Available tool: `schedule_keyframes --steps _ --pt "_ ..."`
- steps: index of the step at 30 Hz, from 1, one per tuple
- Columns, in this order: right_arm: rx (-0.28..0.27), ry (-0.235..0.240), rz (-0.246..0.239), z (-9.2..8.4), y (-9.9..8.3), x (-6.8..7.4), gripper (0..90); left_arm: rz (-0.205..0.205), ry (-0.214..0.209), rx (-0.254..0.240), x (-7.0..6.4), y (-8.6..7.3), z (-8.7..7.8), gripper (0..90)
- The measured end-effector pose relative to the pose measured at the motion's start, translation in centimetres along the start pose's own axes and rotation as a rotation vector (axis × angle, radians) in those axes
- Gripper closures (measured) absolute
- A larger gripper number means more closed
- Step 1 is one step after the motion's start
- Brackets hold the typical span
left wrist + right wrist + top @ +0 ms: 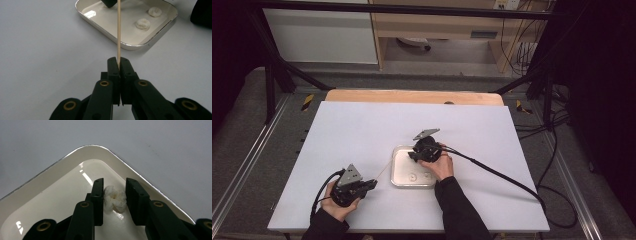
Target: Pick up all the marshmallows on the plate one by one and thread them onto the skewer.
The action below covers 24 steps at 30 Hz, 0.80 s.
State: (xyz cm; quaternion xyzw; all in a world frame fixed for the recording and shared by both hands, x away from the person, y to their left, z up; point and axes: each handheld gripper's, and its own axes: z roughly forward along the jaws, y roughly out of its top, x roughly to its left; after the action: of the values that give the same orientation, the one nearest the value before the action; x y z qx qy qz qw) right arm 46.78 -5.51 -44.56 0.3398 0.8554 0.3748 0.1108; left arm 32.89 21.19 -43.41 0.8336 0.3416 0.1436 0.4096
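High view: tray [398, 176] pieces tiny

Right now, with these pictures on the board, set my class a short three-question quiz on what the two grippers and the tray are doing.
1. Multiple choice: what do the shut jaws of the left gripper clamp? A) a spoon B) a thin wooden skewer C) a cable
2. True or false: the right gripper stands outside the tray, over bare table.
3. Count: besides the white puffy piece between the right gripper's jaws, how many more such pieces lie in the tray?

Key
1. B
2. False: its jaws reach into the tray, one on each side of the white puffy piece.
3. Two: a nearer loose piece and a farther loose piece.
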Motion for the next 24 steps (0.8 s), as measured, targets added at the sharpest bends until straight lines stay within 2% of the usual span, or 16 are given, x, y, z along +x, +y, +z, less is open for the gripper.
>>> schedule_keyframes --steps 10,24 --pt "-0.017 0.054 0.021 -2.1 0.7 0.2 72.1 0.004 0.003 -0.014 -0.2 0.0 -0.1 88.4" --pt "-0.129 0.140 0.088 -6.9 0.4 0.2 72.9 0.005 -0.006 -0.027 -0.6 0.1 0.0 88.4"
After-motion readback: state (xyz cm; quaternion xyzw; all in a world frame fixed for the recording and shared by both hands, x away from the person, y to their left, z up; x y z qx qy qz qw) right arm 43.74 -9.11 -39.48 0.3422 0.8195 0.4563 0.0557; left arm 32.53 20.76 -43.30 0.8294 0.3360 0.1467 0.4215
